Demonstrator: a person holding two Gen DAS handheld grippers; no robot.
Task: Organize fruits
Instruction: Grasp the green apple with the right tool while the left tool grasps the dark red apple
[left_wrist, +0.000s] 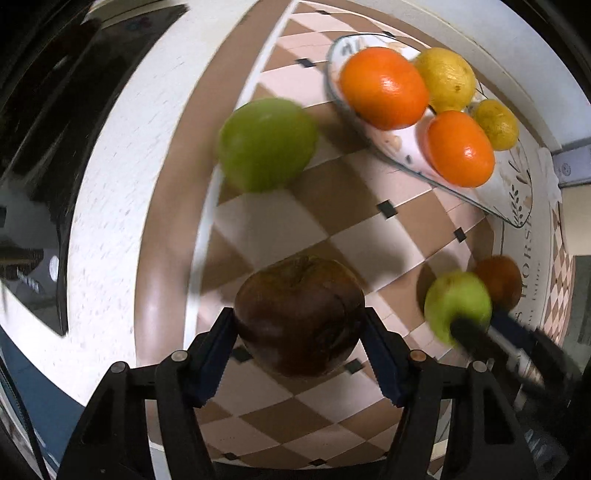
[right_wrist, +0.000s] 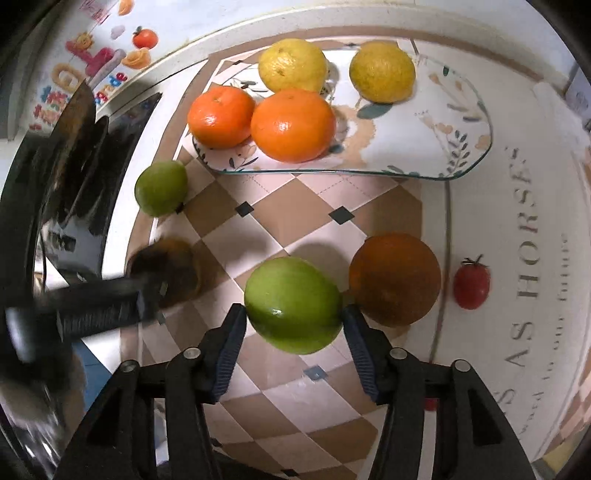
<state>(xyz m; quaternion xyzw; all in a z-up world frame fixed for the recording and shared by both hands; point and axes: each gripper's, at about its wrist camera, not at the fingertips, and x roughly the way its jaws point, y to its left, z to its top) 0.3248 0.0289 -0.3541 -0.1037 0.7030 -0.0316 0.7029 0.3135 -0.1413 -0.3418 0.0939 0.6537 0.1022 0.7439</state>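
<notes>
Fruit here looks firm and round, smooth-skinned, likely to roll or slip if pinched off-centre; best taken across the widest girth, pads on opposite flanks; skin may bruise under hard squeeze, so moderate pressure seems wise.

Left tool (left_wrist: 300, 334) points steeply down over the checked cloth (left_wrist: 258, 229); dark red apple (left_wrist: 300, 317) sits between its fingers (left_wrist: 216, 356), both ribbed pads against the apple's sides at mid-height; reads as gripping the apple, though picture is blurred; whether the apple is off the surface, cannot tell.

Right tool (right_wrist: 293, 326) likewise points down; green apple (right_wrist: 292, 304) lies between its pads, each touching a flank; judged gripping it. Brown-orange fruit (right_wrist: 395, 278) sits just beside the green apple, close to the right-hand finger; risk of nudging it.

Glass plate (right_wrist: 476, 107) lies farther off across the cloth; two oranges (right_wrist: 293, 125) and two yellow citrus (right_wrist: 382, 72) on it; bare part remains on one side. Second green apple (right_wrist: 161, 187) rests on the cloth near the plate's corner; small tomato (right_wrist: 471, 282) well apart on the lettered border.
</notes>
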